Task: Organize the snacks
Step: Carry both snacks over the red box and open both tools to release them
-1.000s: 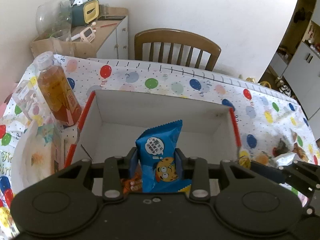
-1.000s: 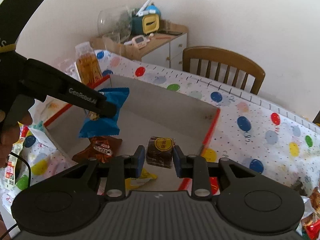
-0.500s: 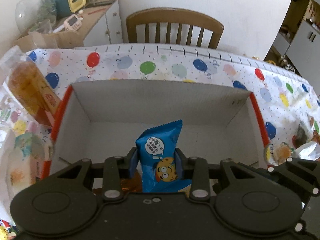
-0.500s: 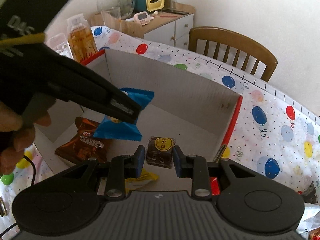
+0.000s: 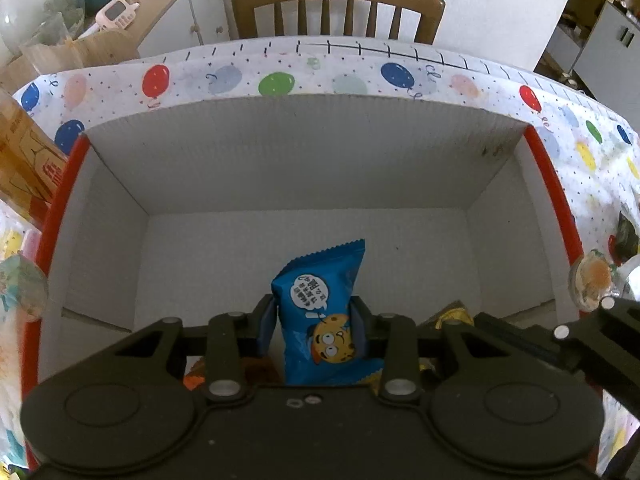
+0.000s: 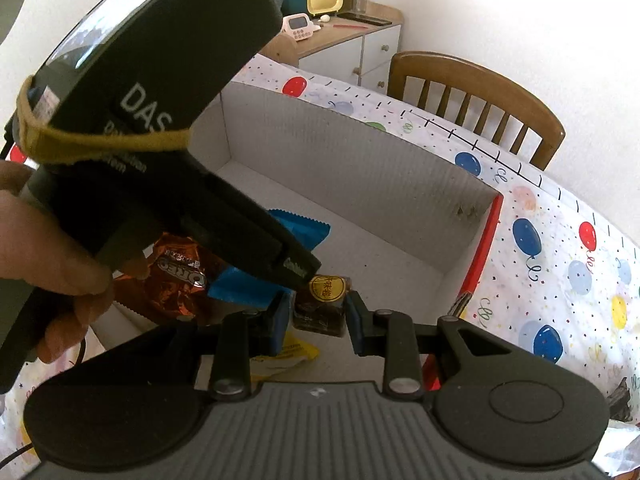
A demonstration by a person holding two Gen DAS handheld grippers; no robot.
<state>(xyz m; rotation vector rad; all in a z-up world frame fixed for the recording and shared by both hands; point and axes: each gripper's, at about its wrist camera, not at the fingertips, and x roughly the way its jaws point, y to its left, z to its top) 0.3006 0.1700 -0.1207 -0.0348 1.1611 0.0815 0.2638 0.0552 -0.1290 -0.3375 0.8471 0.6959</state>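
Note:
My left gripper [image 5: 313,322] is shut on a blue cookie packet [image 5: 320,312] and holds it upright over the open white cardboard box [image 5: 304,160] with red edges. In the right wrist view the same packet [image 6: 298,226] shows under the left gripper's body. My right gripper [image 6: 316,314] is shut on a small brown snack with a yellow round label [image 6: 322,304], held inside the box [image 6: 360,176]. An orange Oreo packet [image 6: 176,280] and a yellow packet [image 6: 294,354] lie on the box floor.
A balloon-print tablecloth [image 5: 280,68] covers the table. An amber drink bottle [image 5: 20,168] stands left of the box. Loose snacks [image 5: 592,276] lie right of it. A wooden chair [image 5: 338,4] stands behind the table, with a cluttered cabinet [image 5: 120,12] at back left.
Both grippers have moved forward and down into the box with their snacks still held. The left gripper now fills much of the right wrist view.

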